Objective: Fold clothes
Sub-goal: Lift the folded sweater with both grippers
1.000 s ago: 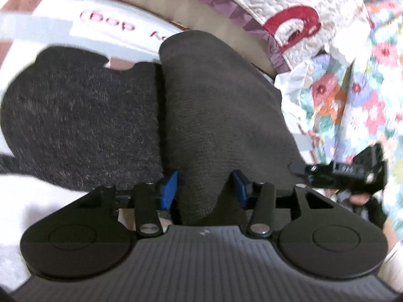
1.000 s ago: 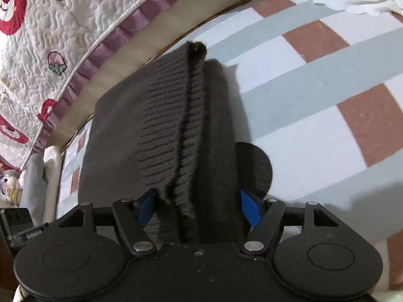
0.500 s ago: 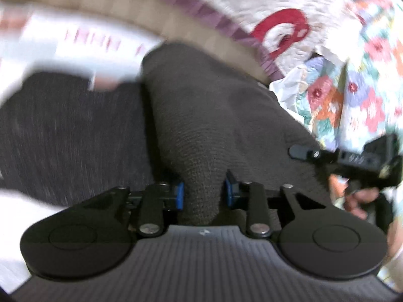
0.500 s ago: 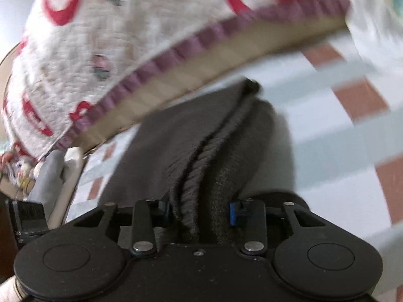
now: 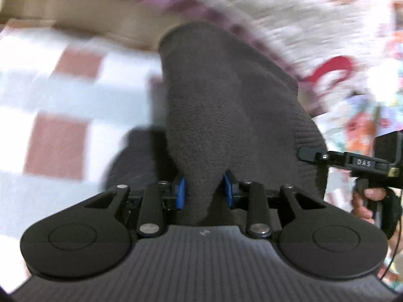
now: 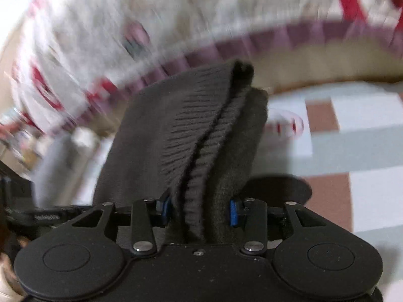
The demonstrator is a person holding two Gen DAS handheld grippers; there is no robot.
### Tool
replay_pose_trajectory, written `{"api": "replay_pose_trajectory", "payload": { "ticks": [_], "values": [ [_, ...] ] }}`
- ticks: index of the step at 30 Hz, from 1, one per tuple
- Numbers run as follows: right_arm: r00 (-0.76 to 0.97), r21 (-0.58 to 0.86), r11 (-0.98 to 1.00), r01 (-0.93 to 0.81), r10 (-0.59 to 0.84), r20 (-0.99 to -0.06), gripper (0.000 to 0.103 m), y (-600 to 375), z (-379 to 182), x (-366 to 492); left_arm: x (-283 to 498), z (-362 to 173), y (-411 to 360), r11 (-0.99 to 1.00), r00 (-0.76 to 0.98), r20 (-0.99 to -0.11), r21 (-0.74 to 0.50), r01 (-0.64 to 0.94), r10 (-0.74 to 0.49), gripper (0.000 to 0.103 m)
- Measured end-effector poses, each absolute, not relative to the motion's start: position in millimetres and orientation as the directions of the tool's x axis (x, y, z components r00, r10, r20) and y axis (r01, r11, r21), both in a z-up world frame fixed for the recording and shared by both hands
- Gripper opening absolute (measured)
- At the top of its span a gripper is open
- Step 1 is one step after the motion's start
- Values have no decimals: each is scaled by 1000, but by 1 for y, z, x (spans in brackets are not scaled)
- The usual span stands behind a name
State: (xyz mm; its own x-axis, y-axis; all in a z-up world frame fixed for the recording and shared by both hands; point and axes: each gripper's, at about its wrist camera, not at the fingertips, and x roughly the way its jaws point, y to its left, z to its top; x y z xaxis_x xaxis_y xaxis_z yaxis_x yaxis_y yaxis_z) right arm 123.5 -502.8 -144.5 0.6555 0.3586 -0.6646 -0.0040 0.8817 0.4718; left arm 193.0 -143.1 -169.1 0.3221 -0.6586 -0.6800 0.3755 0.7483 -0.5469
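Two grippers grasp the same dark sweater at once. The left gripper [image 5: 203, 193] pinches a thick fold of the sweater [image 5: 226, 115] between its blue pads, and the cloth runs up from the jaws through the middle of the frame to a rounded end in the upper centre. The right gripper [image 6: 199, 210] is likewise clamped on the sweater [image 6: 201, 136], here on a bundle of ribbed hem and plain layers, which climbs to the upper centre of its frame.

What the coming move turns on is that the sweater's long axis runs straight ahead of each gripper, away from the fingers, with the cloth stretched between the two holds. In the left view the right gripper appears at the right edge, just beside the cloth's ribbed edge, so the two holds sit at neighbouring corners of one end. Neither is clearly nearer the far end.

Below lies a checked sheet [image 5: 58, 136], at the left of the left view and the right of the right view. A quilt [image 6: 105, 30] fills the top of both frames, blurred.
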Motion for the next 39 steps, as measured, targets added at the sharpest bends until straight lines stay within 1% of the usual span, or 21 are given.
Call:
{"api": "replay_pose_trajectory", "payload": {
  "ticks": [2, 4, 8, 11, 15, 16, 17, 18, 19, 20, 21, 22, 24, 25, 26, 29, 32, 34, 36, 37, 39],
  "values": [
    [655, 449, 893, 25, 325, -682, 56, -502, -159, 130, 195, -176, -134, 719, 310, -650, -606, 341, -694, 29],
    [661, 510, 859, 49, 355, -661, 59, -511, -165, 125, 195, -176, -131, 700, 302, -632, -633, 332, -714, 30],
    [639, 592, 801, 87, 411, -650, 63, -527, -168, 119, 200, -187, -124, 649, 265, -594, -714, 261, -760, 34],
    [627, 639, 762, 107, 447, -638, 64, -533, -172, 114, 195, -186, -127, 655, 266, -599, -705, 271, -755, 39],
    [614, 635, 766, 99, 455, -644, 68, -527, -179, 115, 190, -183, -136, 687, 293, -621, -652, 322, -727, 47],
    [607, 629, 772, 97, 455, -652, 69, -525, -181, 118, 190, -185, -140, 706, 313, -633, -627, 329, -708, 54],
    [605, 624, 776, 97, 452, -656, 70, -522, -183, 121, 190, -187, -144, 723, 331, -643, -598, 346, -690, 57],
    [609, 621, 778, 99, 446, -656, 71, -520, -185, 123, 190, -188, -147, 725, 341, -641, -587, 360, -688, 57],
    [613, 618, 780, 102, 439, -656, 73, -518, -187, 126, 191, -188, -148, 719, 346, -631, -590, 368, -695, 47],
    [618, 615, 782, 105, 433, -656, 73, -516, -189, 129, 190, -185, -147, 718, 353, -625, -585, 379, -696, 41],
    [625, 605, 790, 99, 424, -656, 69, -512, -188, 130, 187, -180, -146, 719, 362, -622, -575, 391, -694, 32],
    [635, 588, 805, 82, 412, -653, 55, -507, -182, 128, 185, -176, -145, 721, 371, -619, -565, 402, -692, 27],
    [673, 626, 778, 39, 443, -592, 48, -503, -167, 119, 178, -160, -146, 738, 398, -625, -512, 441, -671, 25],
    [689, 655, 756, 20, 464, -556, 47, -502, -159, 113, 174, -152, -146, 744, 410, -627, -491, 453, -663, 24],
    [689, 658, 753, 10, 472, -550, 47, -500, -153, 111, 173, -147, -145, 745, 407, -629, -491, 452, -662, 24],
    [651, 588, 809, -18, 456, -607, 47, -489, -138, 113, 179, -149, -139, 740, 365, -647, -540, 402, -670, 24],
    [610, 537, 843, 18, 416, -674, 50, -486, -146, 122, 188, -172, -133, 733, 325, -658, -597, 325, -680, 30],
    [593, 532, 845, 50, 403, -697, 56, -489, -156, 127, 195, -183, -129, 704, 303, -636, -650, 286, -710, 36],
    [594, 568, 819, 78, 420, -686, 64, -496, -168, 128, 198, -187, -130, 689, 287, -627, -664, 291, -725, 43],
    [598, 580, 810, 82, 426, -679, 68, -498, -171, 127, 199, -189, -133, 683, 284, -622, -666, 299, -730, 51],
    [611, 590, 804, 69, 434, -663, 71, -496, -175, 126, 198, -197, -139, 667, 284, -604, -683, 297, -745, 60]
  ]
}}
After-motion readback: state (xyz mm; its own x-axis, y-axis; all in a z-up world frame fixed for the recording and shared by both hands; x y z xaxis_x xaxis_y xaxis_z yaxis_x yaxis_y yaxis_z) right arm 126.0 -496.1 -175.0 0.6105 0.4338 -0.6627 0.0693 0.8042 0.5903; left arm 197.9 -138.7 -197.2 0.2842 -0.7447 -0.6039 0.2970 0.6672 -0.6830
